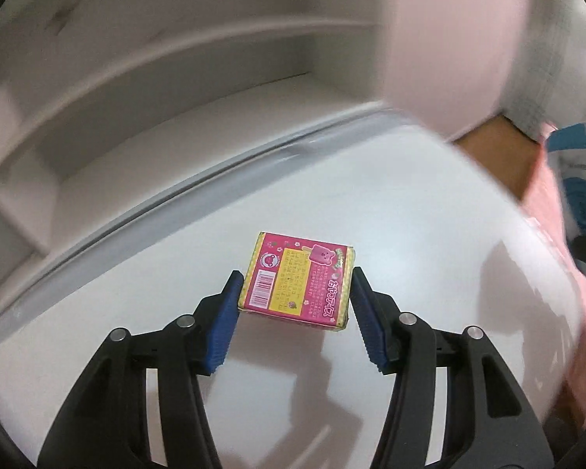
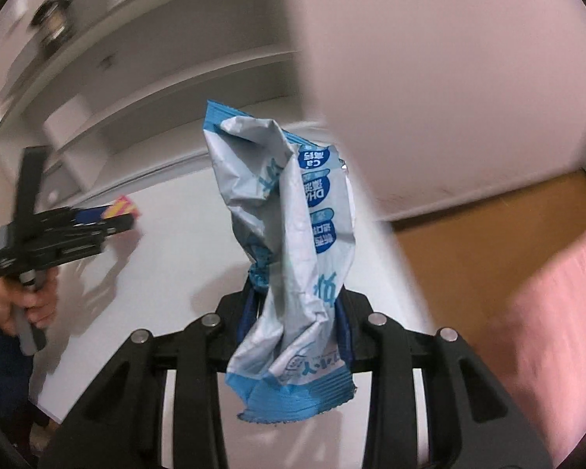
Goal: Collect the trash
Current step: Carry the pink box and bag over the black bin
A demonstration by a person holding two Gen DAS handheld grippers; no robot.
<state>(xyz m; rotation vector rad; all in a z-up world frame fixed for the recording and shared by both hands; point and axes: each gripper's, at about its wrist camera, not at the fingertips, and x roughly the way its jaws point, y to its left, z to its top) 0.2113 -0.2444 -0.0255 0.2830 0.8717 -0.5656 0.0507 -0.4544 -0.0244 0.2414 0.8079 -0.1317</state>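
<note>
Crumpled blue-and-white snack wrapper (image 2: 289, 258) pinched upright in the closed right tool (image 2: 293, 312), hiding its pads. Pink candy box (image 1: 299, 279) with barcode and bear print, clamped between blue pads (image 1: 224, 322) of left tool (image 1: 297, 285), above white table (image 1: 429, 203). Surroundings blurred.

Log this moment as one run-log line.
left gripper: shut on pink-and-yellow cardboard snack box, lifted over white table | right gripper: shut on crumpled blue-and-white plastic wrapper
</note>
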